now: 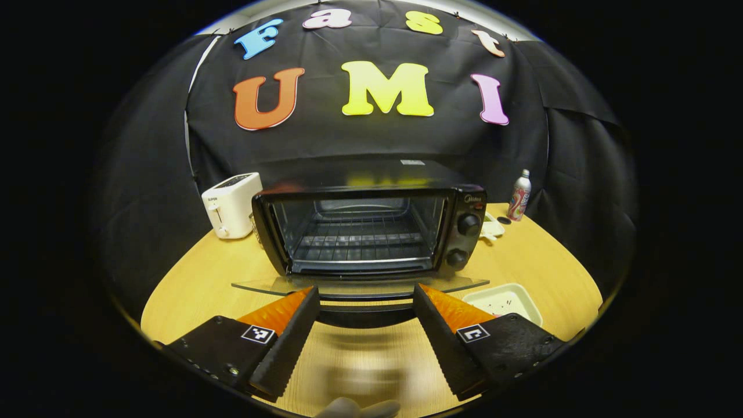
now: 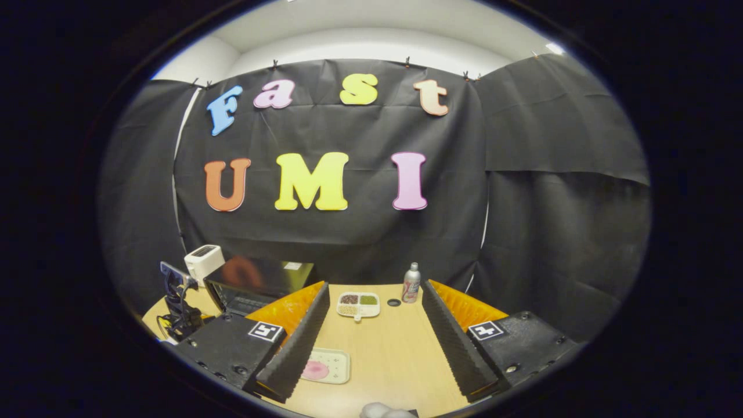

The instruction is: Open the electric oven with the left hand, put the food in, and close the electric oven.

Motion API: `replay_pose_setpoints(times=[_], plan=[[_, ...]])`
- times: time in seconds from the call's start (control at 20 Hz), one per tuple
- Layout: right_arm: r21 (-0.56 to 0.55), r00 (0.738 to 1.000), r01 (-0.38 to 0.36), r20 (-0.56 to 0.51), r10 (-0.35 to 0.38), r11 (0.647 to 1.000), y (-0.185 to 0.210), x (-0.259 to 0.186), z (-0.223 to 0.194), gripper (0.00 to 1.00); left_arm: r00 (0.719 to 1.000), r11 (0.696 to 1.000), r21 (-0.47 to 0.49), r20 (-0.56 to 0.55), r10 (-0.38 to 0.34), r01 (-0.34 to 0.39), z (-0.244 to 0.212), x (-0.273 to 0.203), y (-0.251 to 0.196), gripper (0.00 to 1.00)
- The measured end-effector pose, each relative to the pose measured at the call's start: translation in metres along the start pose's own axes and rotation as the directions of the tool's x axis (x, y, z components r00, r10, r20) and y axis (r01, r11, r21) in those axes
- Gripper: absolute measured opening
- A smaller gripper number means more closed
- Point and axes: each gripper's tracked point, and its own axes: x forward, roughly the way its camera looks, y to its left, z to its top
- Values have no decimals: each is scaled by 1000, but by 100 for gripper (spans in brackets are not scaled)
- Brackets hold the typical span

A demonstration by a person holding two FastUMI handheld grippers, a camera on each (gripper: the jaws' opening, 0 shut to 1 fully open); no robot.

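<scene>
Fingers of the left gripper (image 1: 365,325) stand spread wide with nothing between them, poised over the wooden table (image 1: 191,278) just before the electric oven (image 1: 371,232). Its glass door (image 1: 360,286) lies folded down flat, its dark handle between the fingers but apart from both, and the wire rack (image 1: 360,238) inside is bare. Beside the oven stand a white toaster (image 1: 231,204) (on its left) and a slim can (image 1: 519,196) (far right). In the right gripper view, the right gripper (image 2: 374,342) is likewise wide open and holds nothing. Below it, a pale tray (image 2: 334,366) carries the pink food (image 2: 315,370); a divided dish (image 2: 359,304) sits farther back, near the can.
</scene>
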Motion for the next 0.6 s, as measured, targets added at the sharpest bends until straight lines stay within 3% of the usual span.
replay_pose_setpoints(times=[0.6], plan=[[-10, 999, 23, -40, -23, 1000, -7, -1, -16, 96, 986, 999, -42, -167, -4, -3, -75, -1, -2, 96]])
